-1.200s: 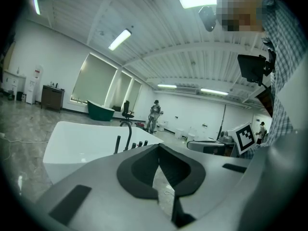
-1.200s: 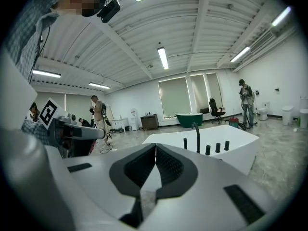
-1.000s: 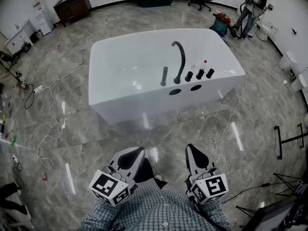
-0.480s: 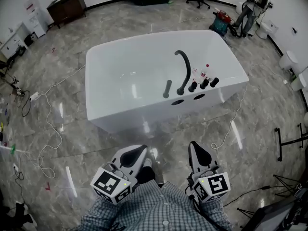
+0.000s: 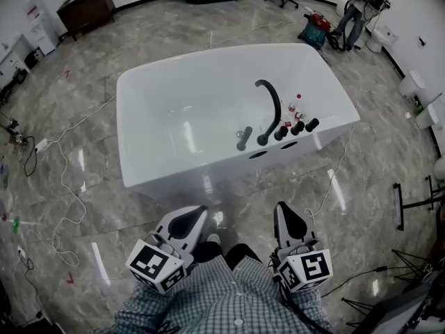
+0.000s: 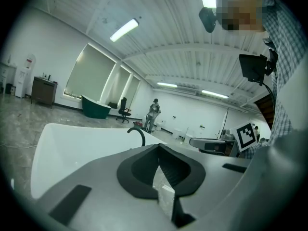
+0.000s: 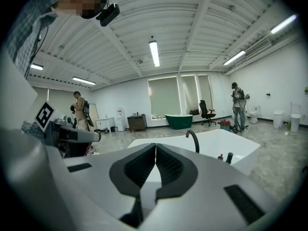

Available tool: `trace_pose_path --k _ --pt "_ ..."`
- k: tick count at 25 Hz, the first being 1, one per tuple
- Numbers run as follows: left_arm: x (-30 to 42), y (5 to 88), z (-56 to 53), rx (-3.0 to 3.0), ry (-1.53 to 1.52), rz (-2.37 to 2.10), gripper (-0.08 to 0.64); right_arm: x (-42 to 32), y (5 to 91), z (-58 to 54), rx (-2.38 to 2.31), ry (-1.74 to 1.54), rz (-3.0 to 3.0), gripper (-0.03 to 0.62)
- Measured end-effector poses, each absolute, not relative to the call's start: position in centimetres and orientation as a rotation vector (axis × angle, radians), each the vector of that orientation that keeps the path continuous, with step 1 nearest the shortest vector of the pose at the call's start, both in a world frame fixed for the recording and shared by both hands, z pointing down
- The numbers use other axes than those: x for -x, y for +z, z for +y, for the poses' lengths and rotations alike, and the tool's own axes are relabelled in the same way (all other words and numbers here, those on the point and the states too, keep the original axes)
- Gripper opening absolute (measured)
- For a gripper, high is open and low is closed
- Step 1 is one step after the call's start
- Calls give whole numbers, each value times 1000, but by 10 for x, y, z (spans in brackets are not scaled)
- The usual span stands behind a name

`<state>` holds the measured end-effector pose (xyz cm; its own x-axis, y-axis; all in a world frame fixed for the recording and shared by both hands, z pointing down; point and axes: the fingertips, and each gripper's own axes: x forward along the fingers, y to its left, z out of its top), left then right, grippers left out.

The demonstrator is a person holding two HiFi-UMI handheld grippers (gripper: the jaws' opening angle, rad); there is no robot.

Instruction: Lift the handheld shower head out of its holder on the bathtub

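Observation:
A white bathtub (image 5: 174, 117) stands on the marble floor ahead of me. On its near rim rises a black gooseneck faucet (image 5: 269, 106), with the dark handheld shower head (image 5: 243, 138) upright in its holder just left of it. Black knobs (image 5: 297, 127) sit to the faucet's right. My left gripper (image 5: 199, 212) and right gripper (image 5: 281, 209) are held low in front of the checked shirt, both well short of the tub, both shut and empty. The left gripper view shows its closed tips (image 6: 159, 147) below the faucet (image 6: 139, 133). The right gripper view shows its tips (image 7: 155, 146) left of the faucet (image 7: 194, 137).
White cables (image 5: 69, 186) trail over the floor left of the tub, and another cable (image 5: 332, 179) runs off its right corner. A person (image 5: 351, 5) stands at the far right beside a red vacuum (image 5: 316, 25). A black stand (image 5: 410, 204) is on the right.
The tub has come nearer and lower in the head view as I walk towards it. Both grippers have travelled forward with me, still shut.

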<state>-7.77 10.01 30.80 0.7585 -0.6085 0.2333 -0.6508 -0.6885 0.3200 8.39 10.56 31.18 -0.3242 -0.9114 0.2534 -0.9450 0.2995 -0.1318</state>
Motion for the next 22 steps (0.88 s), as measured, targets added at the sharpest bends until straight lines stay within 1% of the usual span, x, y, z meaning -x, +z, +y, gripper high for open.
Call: trace_pose_path --k 11,22 --pt "78 315 69 -2540 174 -1008 6 -94 324 67 -1718 426 -2428 17" --pt "46 306 15 -2502 148 -1112 7 -126 320 -1 -1617 414 -2482 17"
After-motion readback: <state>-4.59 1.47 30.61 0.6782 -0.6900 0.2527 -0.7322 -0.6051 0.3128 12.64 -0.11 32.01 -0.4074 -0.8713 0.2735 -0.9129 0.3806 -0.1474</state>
